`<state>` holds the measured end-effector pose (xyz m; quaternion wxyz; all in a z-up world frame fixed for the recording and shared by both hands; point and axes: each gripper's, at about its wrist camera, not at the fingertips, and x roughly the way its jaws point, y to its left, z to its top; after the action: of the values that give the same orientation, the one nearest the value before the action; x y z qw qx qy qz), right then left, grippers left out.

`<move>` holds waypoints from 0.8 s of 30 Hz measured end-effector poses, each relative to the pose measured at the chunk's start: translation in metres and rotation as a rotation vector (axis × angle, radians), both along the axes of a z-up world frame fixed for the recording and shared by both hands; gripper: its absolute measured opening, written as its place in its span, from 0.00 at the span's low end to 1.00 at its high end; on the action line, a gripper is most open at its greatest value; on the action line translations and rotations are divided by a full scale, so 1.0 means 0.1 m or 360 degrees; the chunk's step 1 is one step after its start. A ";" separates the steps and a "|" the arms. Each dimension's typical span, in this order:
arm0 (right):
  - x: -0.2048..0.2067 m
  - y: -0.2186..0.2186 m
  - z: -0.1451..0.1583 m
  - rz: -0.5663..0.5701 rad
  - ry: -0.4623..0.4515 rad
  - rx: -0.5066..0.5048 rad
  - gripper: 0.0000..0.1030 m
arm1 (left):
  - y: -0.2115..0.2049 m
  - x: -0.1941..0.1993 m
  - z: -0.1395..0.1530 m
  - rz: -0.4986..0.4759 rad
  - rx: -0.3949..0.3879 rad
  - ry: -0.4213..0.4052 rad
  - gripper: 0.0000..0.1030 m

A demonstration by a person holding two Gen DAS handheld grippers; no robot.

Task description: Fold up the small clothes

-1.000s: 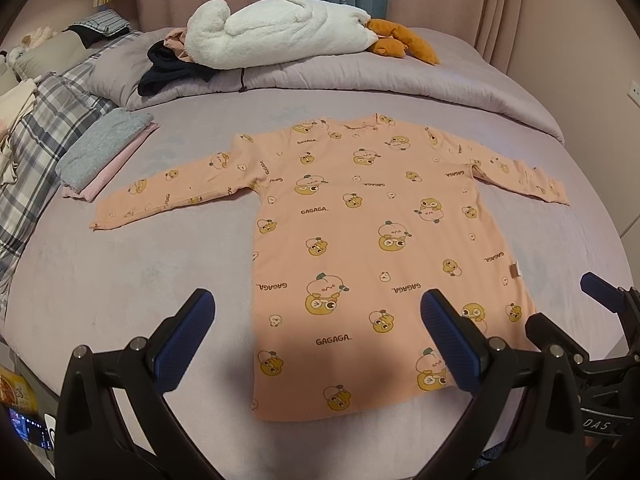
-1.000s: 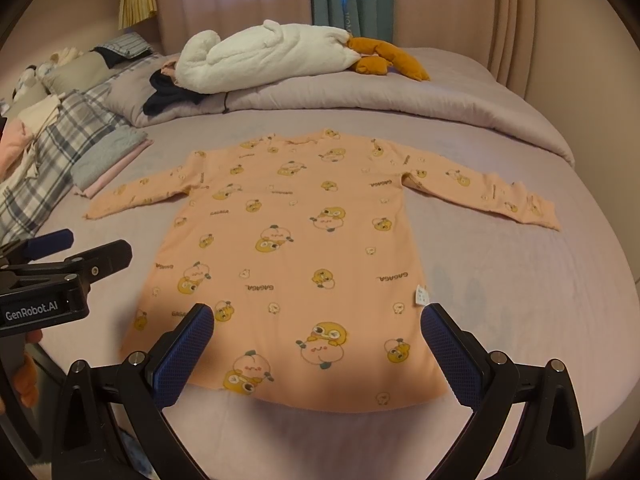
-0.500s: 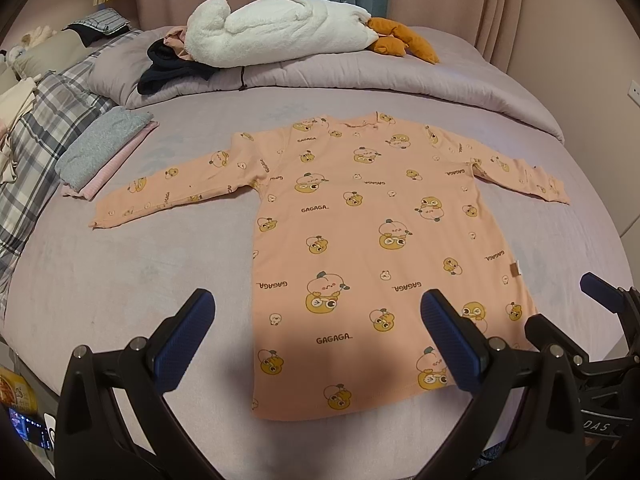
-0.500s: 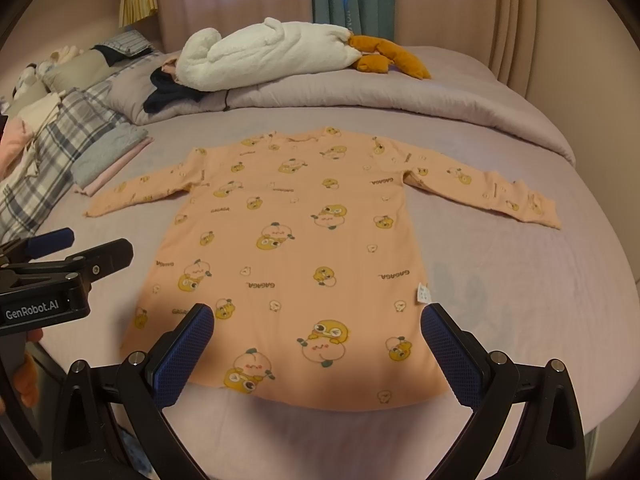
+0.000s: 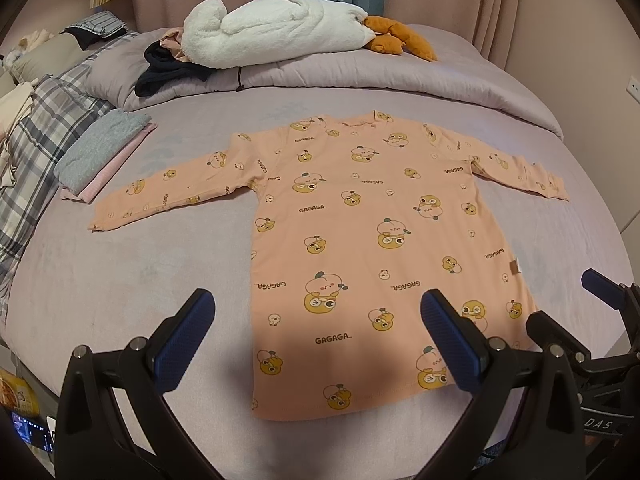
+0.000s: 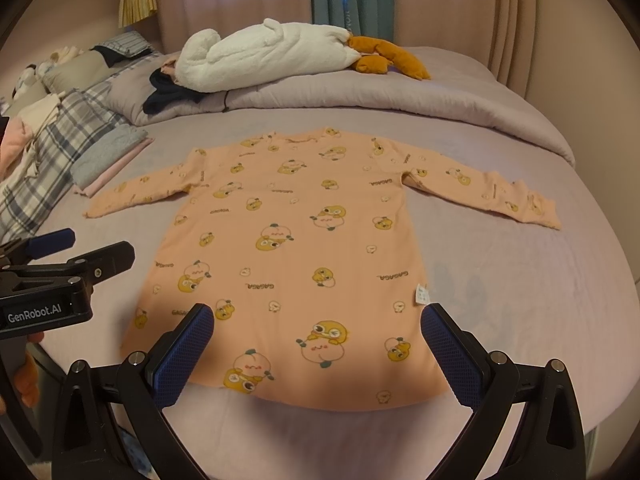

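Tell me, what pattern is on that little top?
Peach-orange top with yellow cartoon ducks and "GAGAGA" lettering; clearest in the left wrist view.

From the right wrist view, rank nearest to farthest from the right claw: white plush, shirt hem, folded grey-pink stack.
1. Shirt hem, just ahead of the open right claw.
2. Folded grey-pink stack, left, mid-bed.
3. White plush, far back on the duvet.
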<state>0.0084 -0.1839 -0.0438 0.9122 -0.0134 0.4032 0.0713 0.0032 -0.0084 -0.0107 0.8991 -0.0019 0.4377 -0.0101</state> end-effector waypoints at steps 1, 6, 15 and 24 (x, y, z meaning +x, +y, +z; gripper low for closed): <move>0.00 0.00 0.00 0.0000 0.0000 0.0000 0.99 | 0.00 0.00 0.00 0.0000 0.0000 0.0001 1.00; -0.01 0.00 0.00 0.0001 0.0002 0.0000 0.99 | 0.00 0.00 0.00 -0.0001 -0.0001 0.0001 1.00; 0.01 0.00 0.00 0.0000 0.0010 0.0000 0.99 | 0.00 0.00 0.00 0.0001 0.0002 0.0003 1.00; 0.05 -0.06 -0.05 0.0006 0.0049 0.0070 0.99 | 0.05 0.05 -0.12 -0.0001 -0.0094 0.0085 1.00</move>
<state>0.0137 -0.1895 -0.0489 0.9059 0.0070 0.4154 0.0822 0.0083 -0.0030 -0.0222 0.8866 -0.0285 0.4611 -0.0232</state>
